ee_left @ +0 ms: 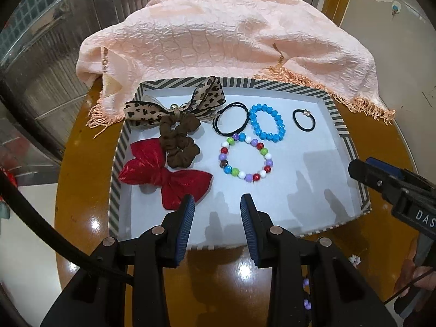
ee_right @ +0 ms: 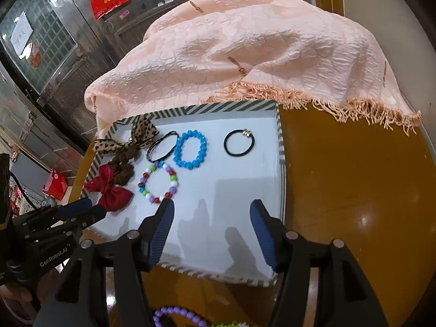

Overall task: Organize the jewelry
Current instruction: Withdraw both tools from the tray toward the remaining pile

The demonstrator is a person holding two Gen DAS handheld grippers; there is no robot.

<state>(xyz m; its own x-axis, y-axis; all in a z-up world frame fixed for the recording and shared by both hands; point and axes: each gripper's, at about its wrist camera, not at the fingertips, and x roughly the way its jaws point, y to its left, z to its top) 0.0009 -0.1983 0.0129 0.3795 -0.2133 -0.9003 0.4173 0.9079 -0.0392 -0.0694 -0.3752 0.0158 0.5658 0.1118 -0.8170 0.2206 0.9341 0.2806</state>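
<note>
Presently catalogued: one striped tray [ee_left: 344, 133] with a white floor, on a glossy brown tabletop [ee_left: 81, 190], its far edge under a peach fringed scarf [ee_left: 218, 32]. Contents, left to right: leopard-print bow [ee_left: 174, 103] at the far left corner; brown scrunchie [ee_left: 178, 141] touching it; red bow [ee_left: 163, 174] at the near left; thin black hair ties [ee_left: 231, 118]; blue bead bracelet [ee_left: 268, 122] just beside them; multicolour bead bracelet [ee_left: 245, 160] nearer the middle; single black hair tie with a charm [ee_left: 303, 120] apart at the right. Left claw [ee_left: 218, 204]: fingers apart, holding nothing, hovering over the tray's near-left part, its left pad overlapping the red bow's lower wing in view. Right claw [ee_right: 212, 212]: fingers spread wide, empty, over the bare near-right floor of the tray. Outstanding stock: purple beads [ee_right: 177, 313] show at the bottom edge of the right wrist view, below the right claw and outside the tray's near edge; the piece is only partly seen. Handling note, as judgement: the tray looks mostly filled, so the step in hand is likely fetching a remaining piece from the near tabletop. Lower the open claw straight over a strand, pinch across the beads rather than along them, lift clear of the rim, and set it in the bare right-hand area so pieces stay separate.
</note>
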